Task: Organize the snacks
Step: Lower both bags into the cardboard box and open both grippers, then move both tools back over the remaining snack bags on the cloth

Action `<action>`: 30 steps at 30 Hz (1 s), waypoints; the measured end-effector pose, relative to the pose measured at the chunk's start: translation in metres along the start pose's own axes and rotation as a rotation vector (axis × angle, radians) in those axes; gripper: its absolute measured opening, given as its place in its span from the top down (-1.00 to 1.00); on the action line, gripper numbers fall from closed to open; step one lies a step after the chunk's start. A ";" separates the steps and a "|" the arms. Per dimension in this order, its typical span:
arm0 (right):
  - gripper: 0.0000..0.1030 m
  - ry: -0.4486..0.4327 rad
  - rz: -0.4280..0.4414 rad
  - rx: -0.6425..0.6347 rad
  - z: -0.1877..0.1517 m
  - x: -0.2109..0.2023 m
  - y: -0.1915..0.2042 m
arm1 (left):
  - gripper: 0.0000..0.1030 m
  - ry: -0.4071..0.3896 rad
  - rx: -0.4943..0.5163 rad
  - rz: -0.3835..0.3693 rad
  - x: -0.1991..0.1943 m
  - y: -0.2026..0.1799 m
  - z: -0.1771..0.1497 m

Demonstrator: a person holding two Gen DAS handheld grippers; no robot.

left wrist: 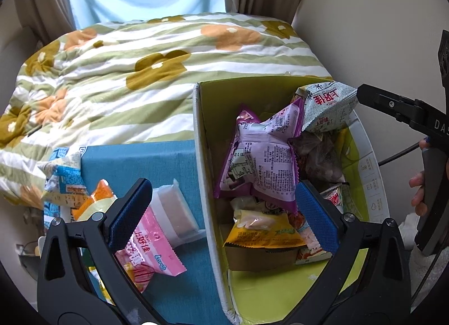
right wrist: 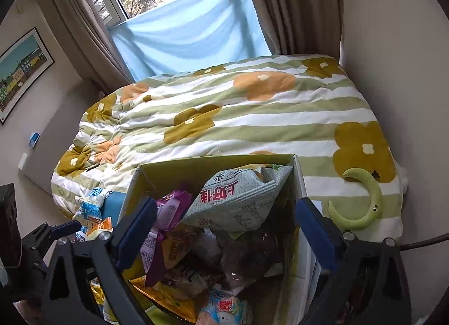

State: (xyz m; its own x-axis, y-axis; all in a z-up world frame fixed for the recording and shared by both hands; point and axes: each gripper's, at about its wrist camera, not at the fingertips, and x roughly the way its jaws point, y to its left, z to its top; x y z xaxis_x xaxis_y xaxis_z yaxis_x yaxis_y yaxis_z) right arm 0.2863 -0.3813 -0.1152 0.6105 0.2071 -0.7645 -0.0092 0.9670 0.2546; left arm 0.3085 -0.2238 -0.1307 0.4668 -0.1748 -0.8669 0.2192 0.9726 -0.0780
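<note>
Sorting loose packets into the cardboard box (left wrist: 202, 139), by my reading: most snacks are already inside, a few are still out on the blue surface (left wrist: 174, 283) to its left.

Far left, near the bed's quilt (left wrist: 126, 72): a blue-and-white packet (left wrist: 63, 181) and an orange one (left wrist: 96, 198), both lying outside the box.

Left gripper (left wrist: 224, 212): jaws spread wide, holding nothing. Its left pad sits over the pink packet (left wrist: 155, 252), beside a white wrapped block (left wrist: 175, 209); whether it touches the pink packet, cannot tell. Its right pad hangs inside the box, just beside the purple packet (left wrist: 261, 153) and above a yellow one (left wrist: 261, 232). The box wall runs between the two pads.

Next move, as I judge it: shift left so both pads straddle the pink packet, then close. The wrapper looks slick and flat, so a pinch on its edge may serve better.

Right gripper (right wrist: 224, 229): jaws likewise wide, empty, hovering over the box. The grey-green packet (right wrist: 238, 201) lies tilted on top of the pile between its pads, with no pad clearly against it.

Far right on the quilt: a green crescent-shaped item (right wrist: 362, 201), well apart from the box.
</note>
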 end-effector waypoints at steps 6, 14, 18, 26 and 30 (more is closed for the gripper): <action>-0.90 -0.012 0.011 -0.034 -0.009 -0.017 0.008 | -0.96 -0.031 -0.018 0.007 -0.020 -0.003 -0.007; -0.90 -0.090 0.013 -0.094 -0.009 -0.057 0.023 | -0.96 -0.097 -0.022 0.051 -0.070 -0.003 -0.014; -0.91 -0.114 0.019 -0.099 -0.010 -0.074 0.031 | -0.96 -0.131 -0.029 0.078 -0.097 0.011 -0.021; -0.91 -0.199 0.018 -0.126 -0.024 -0.097 0.067 | -0.96 -0.188 -0.087 0.116 -0.137 0.077 -0.042; -0.91 -0.219 0.035 -0.122 -0.037 -0.104 0.098 | -0.96 -0.200 -0.092 0.113 -0.154 0.116 -0.056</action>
State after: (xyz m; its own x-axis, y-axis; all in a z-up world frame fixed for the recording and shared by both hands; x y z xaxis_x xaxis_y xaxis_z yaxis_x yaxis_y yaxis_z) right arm 0.1927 -0.3023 -0.0321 0.7650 0.2165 -0.6066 -0.1210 0.9734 0.1947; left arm 0.2136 -0.0750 -0.0338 0.6461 -0.0819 -0.7589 0.0815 0.9959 -0.0382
